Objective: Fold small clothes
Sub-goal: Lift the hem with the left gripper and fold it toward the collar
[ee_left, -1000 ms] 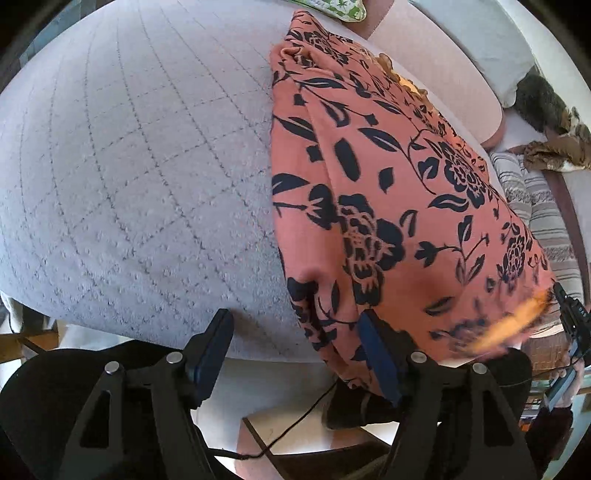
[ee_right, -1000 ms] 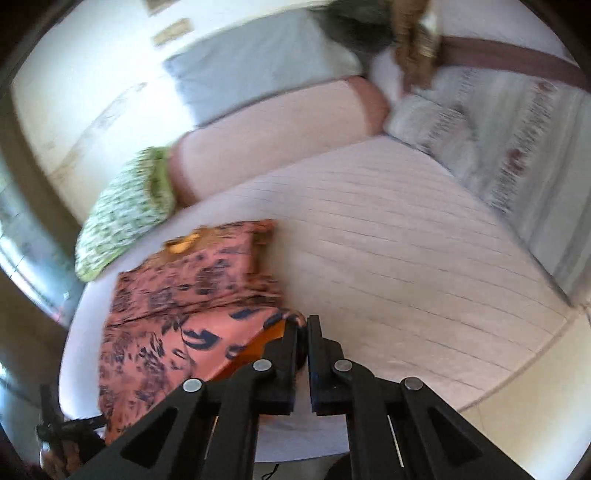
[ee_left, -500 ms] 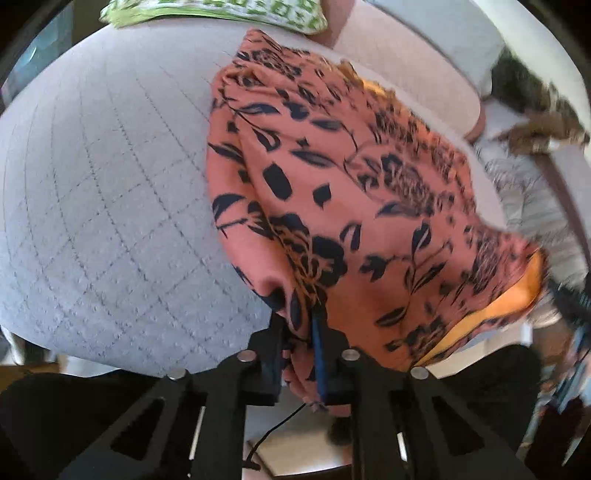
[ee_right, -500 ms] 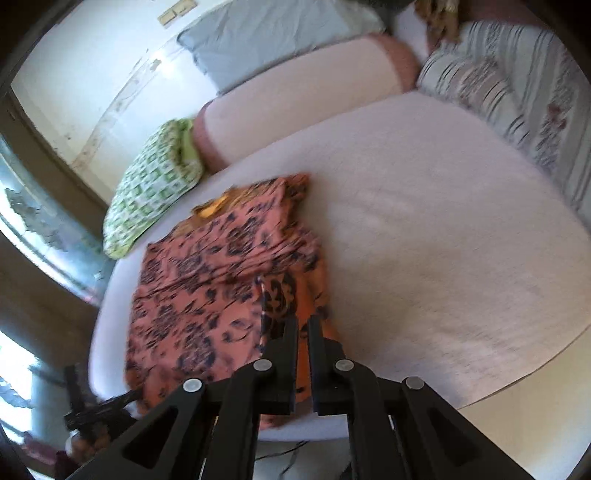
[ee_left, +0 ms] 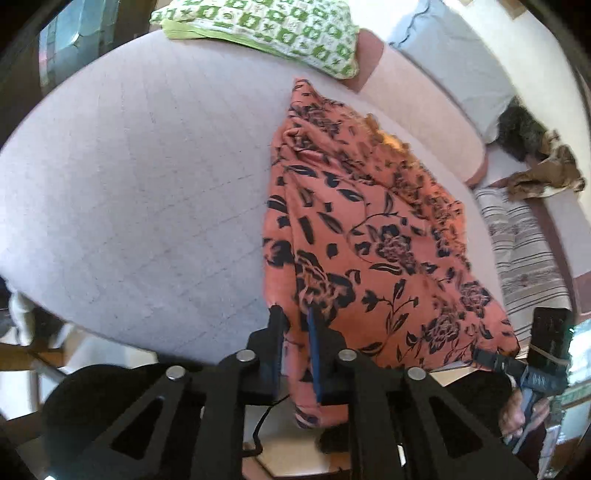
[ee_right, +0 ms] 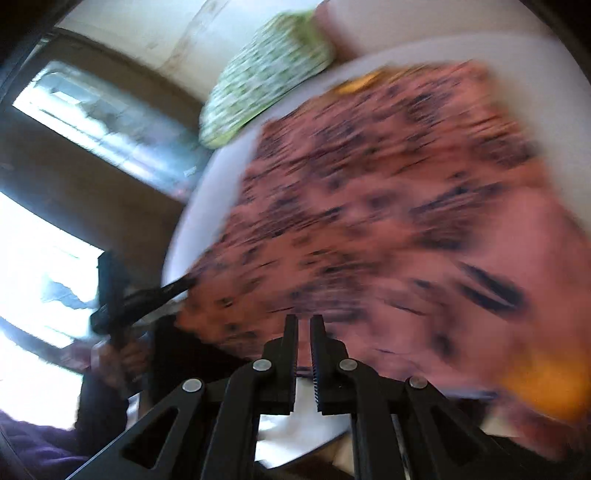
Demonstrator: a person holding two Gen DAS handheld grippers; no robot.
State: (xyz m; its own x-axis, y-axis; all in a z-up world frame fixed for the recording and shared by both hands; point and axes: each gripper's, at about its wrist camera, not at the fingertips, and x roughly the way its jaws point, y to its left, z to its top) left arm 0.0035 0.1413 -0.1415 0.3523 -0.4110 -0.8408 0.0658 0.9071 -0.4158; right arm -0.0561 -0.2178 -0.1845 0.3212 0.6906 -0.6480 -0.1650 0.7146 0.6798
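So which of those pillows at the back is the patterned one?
The green-and-white checked pillow, far left; the pink bolster and grey pillow beside it are plain.

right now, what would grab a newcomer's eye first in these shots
The salmon-orange garment with dark floral print dominates, spread across the pale quilted bed and hanging over its near edge. The left claw is shut on its near corner, the right claw on its near edge. A green-and-white patterned pillow lies at the far side.
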